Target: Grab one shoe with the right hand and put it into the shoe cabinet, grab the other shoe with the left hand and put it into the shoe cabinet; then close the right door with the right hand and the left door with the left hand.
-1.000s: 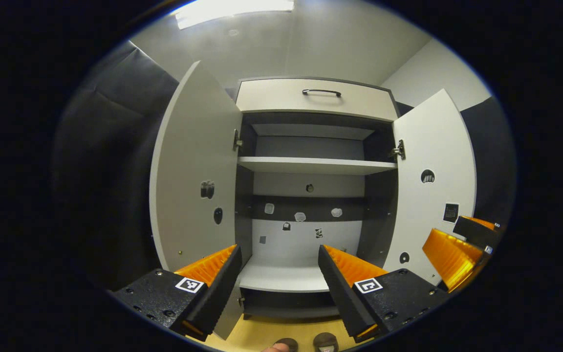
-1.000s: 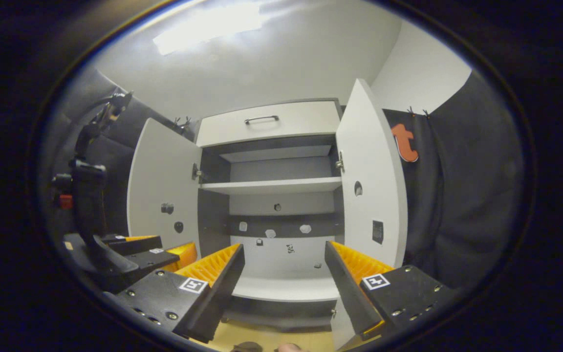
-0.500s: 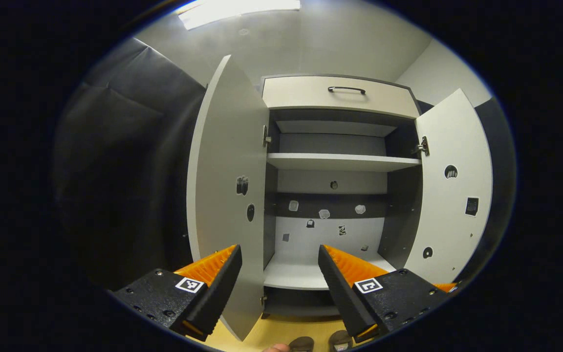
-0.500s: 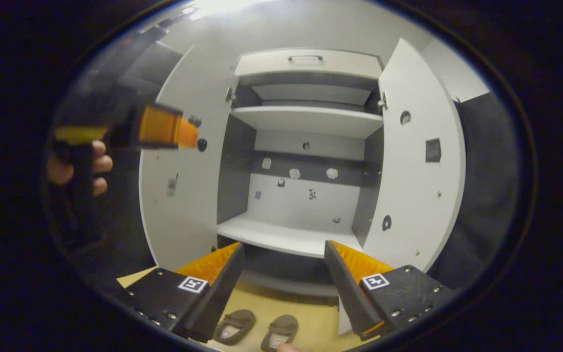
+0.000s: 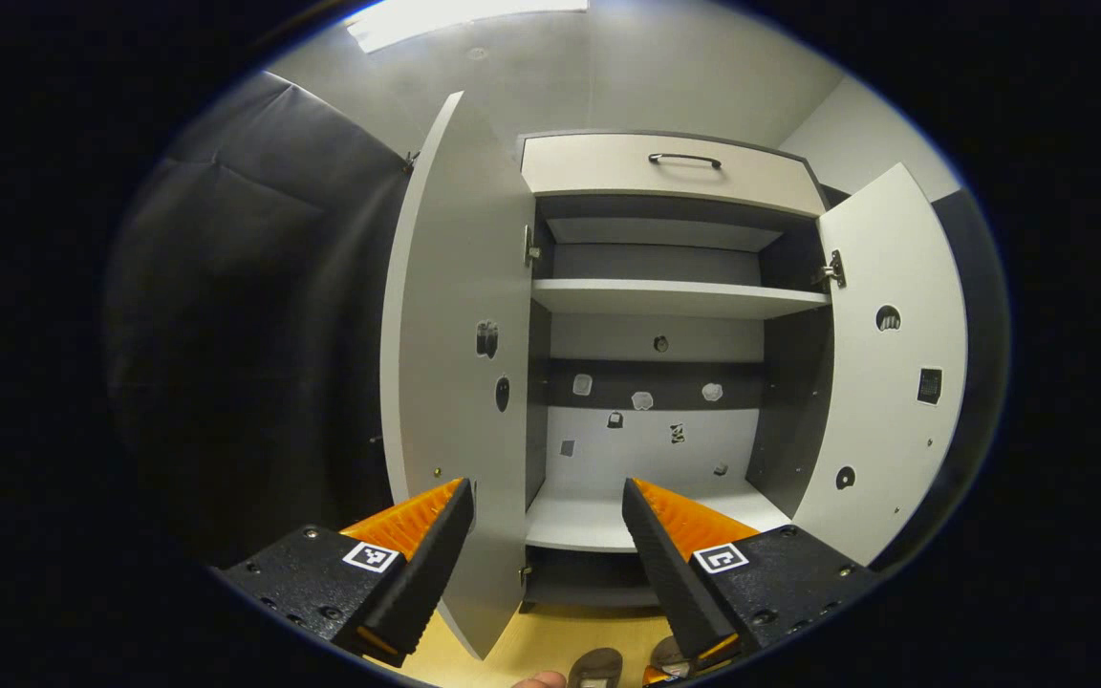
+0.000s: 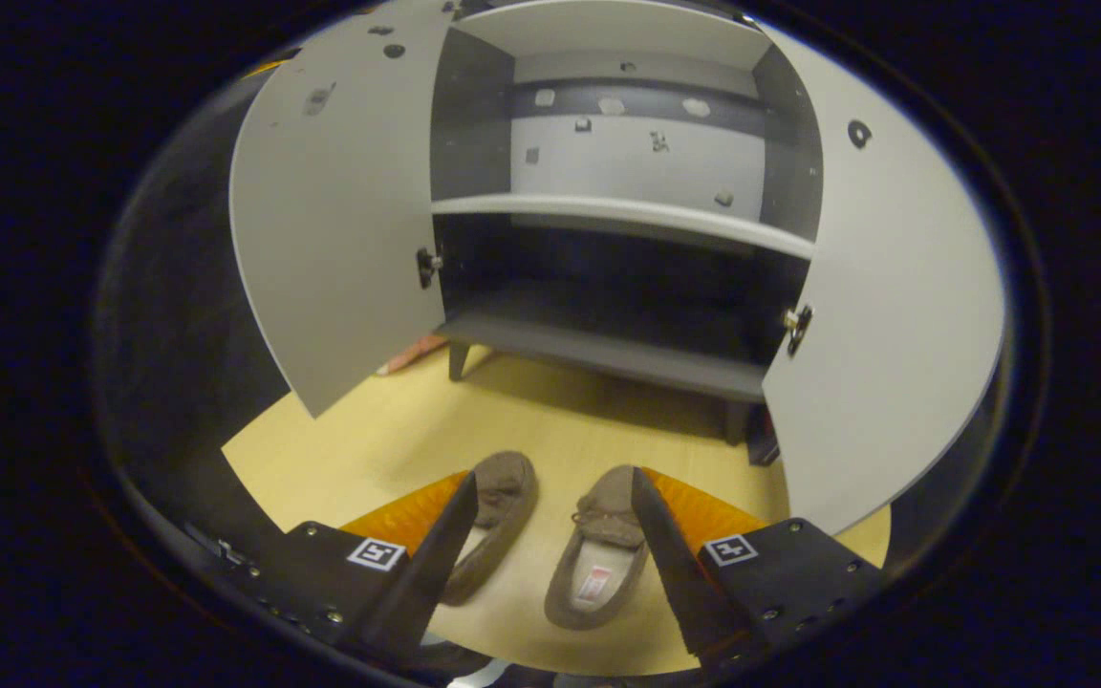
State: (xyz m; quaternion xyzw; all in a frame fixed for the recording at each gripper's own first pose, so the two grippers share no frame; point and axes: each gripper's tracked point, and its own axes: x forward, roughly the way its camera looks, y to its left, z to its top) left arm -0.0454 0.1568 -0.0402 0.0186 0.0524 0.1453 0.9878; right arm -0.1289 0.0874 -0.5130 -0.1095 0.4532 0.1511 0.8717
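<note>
Place: a staged recording booth furnished like a home entryway.
Walls: black cloth drape (image 5: 245, 315) hung beside plain white walls.
Furniture: a white and dark grey shoe cabinet (image 5: 670, 306) with both doors open, with shelves and a handled top drawer.
Floor: pale yellow wood-look floor (image 6: 398, 430).
Footwear: a pair of brown suede slippers (image 6: 598, 545) on the floor.

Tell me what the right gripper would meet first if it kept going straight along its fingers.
Most likely the brown shoes on the floor: the right gripper is open and aimed down between the left shoe and the right shoe. Depth is unclear.
</note>
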